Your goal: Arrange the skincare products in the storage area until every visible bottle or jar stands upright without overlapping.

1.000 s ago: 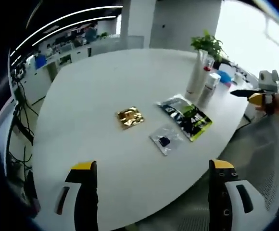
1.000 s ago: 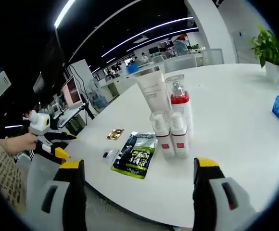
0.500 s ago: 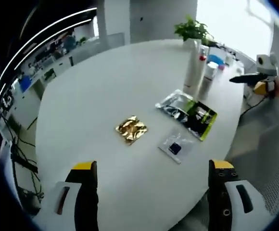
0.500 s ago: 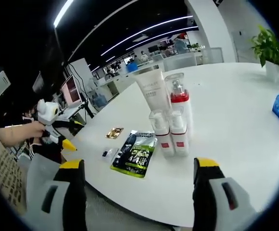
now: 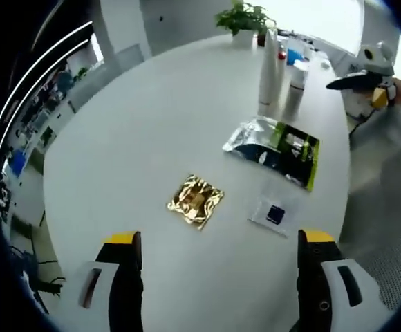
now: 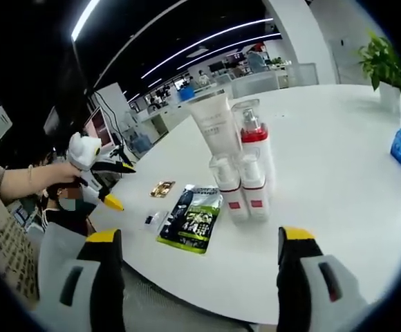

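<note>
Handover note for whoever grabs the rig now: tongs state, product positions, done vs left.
Left tongs: open, empty, held over the near part of the white table.
Right tongs: open, empty, off the table edge, facing the bottles.
Upright in one tight cluster: white tube, red-collared pump bottle, two small bottles.
Lying flat: green-black pouch, gold sachet, clear sachet.
Done: every bottle upright.
Left: probably spacing the cluster; nothing gripped yet.

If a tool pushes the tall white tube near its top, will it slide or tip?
The tall white tube probably tips: it stands tall on its narrow end. The bottles right beside it may go over too. A low push looks safer.
</note>
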Motion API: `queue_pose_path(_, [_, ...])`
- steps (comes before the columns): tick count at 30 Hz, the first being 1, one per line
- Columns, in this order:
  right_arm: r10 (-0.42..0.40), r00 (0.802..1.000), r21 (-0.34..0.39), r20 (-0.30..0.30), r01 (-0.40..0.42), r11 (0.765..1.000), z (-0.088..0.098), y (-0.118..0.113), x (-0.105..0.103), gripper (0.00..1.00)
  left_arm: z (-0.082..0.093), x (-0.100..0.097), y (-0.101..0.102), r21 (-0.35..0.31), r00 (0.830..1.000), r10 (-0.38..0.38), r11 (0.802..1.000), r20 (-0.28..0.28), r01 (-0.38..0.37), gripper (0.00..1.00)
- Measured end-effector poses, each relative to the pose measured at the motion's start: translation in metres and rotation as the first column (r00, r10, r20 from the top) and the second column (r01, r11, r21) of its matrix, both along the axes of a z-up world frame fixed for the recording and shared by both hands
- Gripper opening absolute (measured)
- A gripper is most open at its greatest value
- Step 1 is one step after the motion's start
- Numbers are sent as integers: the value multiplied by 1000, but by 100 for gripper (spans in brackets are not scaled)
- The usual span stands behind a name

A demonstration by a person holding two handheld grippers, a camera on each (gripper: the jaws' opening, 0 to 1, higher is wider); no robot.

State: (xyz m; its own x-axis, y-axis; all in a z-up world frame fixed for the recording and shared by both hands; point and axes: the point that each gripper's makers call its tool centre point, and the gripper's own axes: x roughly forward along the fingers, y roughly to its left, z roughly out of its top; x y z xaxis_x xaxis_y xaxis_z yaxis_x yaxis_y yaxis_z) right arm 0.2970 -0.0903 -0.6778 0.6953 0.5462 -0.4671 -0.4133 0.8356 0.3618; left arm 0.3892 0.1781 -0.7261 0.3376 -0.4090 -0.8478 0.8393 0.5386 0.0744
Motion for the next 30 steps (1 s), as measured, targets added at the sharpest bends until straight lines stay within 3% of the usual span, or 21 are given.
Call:
queue_pose_path(14, [-47, 999, 16, -10, 47, 999, -1, -7, 2, 94, -27, 43, -9, 57, 985, -165, 984, -44, 168, 79])
queue_pose_path(18, [-61, 998, 18, -12, 61, 998, -2, -9, 3, 93, -35, 46, -13, 86, 973, -223, 970, -64, 228, 74])
queue_pose_path(30, [-83, 996, 13, -19, 83, 996, -4, -13, 4, 93, -54, 55, -17, 138, 955, -274, 947, -114, 289, 60])
